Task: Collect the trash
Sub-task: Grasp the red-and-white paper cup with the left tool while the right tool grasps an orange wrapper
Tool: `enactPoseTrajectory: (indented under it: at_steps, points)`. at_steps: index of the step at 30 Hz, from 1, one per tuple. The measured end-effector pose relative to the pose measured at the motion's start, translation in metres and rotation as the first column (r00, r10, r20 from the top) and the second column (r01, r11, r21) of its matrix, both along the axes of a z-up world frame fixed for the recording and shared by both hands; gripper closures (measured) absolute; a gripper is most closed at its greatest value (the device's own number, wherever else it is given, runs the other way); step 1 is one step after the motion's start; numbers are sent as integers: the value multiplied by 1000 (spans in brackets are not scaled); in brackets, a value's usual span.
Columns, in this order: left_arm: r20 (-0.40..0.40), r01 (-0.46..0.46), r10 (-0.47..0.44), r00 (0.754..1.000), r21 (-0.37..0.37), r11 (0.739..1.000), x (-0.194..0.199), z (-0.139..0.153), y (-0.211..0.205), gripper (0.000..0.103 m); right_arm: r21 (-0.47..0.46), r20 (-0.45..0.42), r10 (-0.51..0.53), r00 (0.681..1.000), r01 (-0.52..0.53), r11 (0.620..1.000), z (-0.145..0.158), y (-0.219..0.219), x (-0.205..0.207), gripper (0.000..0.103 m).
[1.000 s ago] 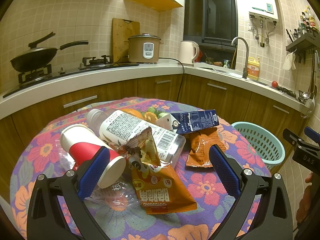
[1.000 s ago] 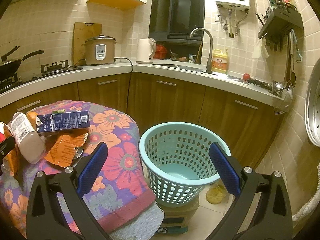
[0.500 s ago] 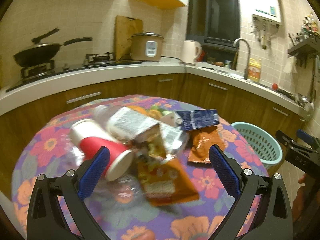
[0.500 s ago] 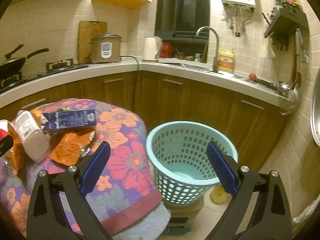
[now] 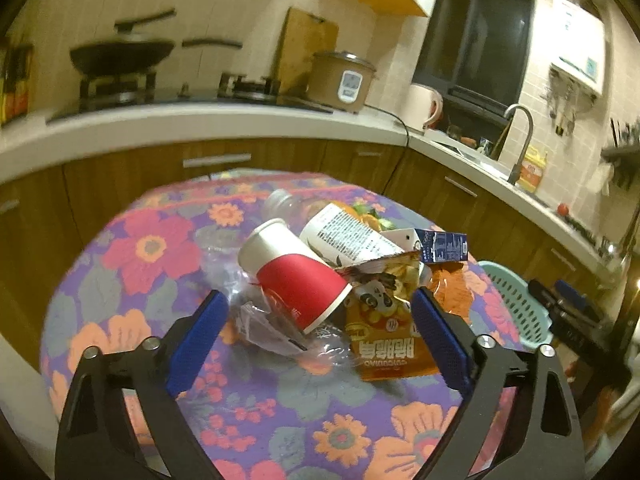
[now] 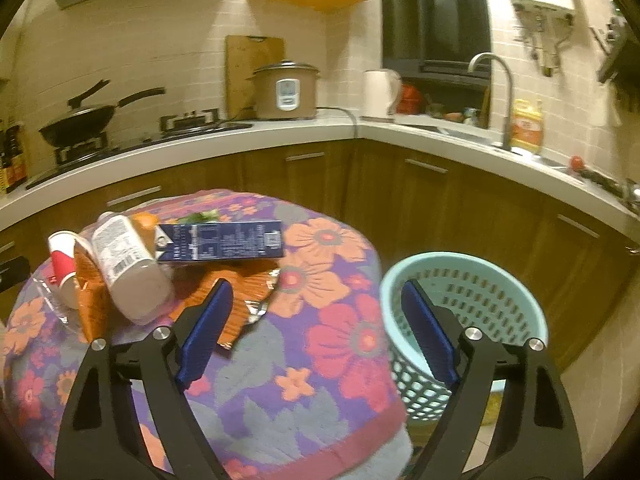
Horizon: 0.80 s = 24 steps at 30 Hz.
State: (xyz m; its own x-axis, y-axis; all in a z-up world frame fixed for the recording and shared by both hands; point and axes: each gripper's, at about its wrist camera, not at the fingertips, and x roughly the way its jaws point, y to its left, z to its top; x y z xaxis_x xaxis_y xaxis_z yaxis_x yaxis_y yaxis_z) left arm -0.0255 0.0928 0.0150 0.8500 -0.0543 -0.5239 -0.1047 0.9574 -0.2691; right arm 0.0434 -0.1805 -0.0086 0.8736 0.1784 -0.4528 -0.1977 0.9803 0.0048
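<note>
Item: a pile of trash lying on the round surface (image 5: 132, 264) under a flowered cloth, awaiting collection; the turquoise basket (image 6: 480, 280) is standing on the floor just beside the surface, with no trash showing in the part of it in view.

- Red-and-white paper cup (image 5: 292, 272), lying on its side with its mouth toward the camera. Likely light and crushable; a hold across the middle of the wall is looking best, squeezed gently.
- Orange snack packet (image 5: 384, 336), torn open at the top and lying flat, touching the cup. Judged thin, crinkly and slippery; a pinch on an edge or the torn flap should serve.
- Clear plastic wrap (image 5: 276, 328) lying crumpled under the cup; nearly weightless, hard to see.
- Plastic bottle (image 6: 128, 272) with a white printed label, lying on its side; probably stiff, prone to roll.
- Dark blue carton (image 6: 220, 240), resting on top of the pile; rigid, flat faces offering a grip.
- Second orange wrapper (image 6: 248, 292), lying beneath the carton.

Left gripper (image 5: 320, 344): jaws apart, having just been narrowing a little, with nothing clamped; the cup and wrap are lying ahead between them.

Right gripper (image 6: 316, 328): jaws apart, having just been closing somewhat, empty, hanging over the cloth between pile and basket.
</note>
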Motion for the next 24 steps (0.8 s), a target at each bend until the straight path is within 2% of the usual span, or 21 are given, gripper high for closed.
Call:
enactPoseTrajectory:
  at_steps: [6, 10, 13, 17, 20, 22, 24]
  points:
    - [-43, -45, 41, 998, -93, 995, 11, -5, 24, 24, 53, -57, 188, 980, -185, 981, 0, 27, 8, 29]
    - [-50, -40, 32, 998, -161, 986, 23, 1, 38, 30, 88, -69, 367, 928, -360, 929, 4, 66, -7, 29]
    - [-85, -34, 15, 996, -219, 975, 38, -1, 46, 34, 96, -100, 426, 899, -417, 904, 4, 89, -12, 29]
    - [-159, -46, 11, 987, -217, 975, 60, -12, 45, 41, 85, -146, 461, 875, -453, 887, 0, 113, -12, 32]
    - [-205, -57, 10, 979, -225, 973, 71, -21, 43, 46, 84, -199, 475, 857, -468, 880, -8, 129, -7, 38]
    - [-225, -70, 19, 974, -221, 973, 77, -26, 42, 48, 71, -221, 467, 856, -463, 883, -11, 135, -4, 44]
    - [-234, -78, 31, 972, -196, 977, 79, -27, 40, 48, 64, -245, 461, 853, -461, 885, -18, 140, 0, 61]
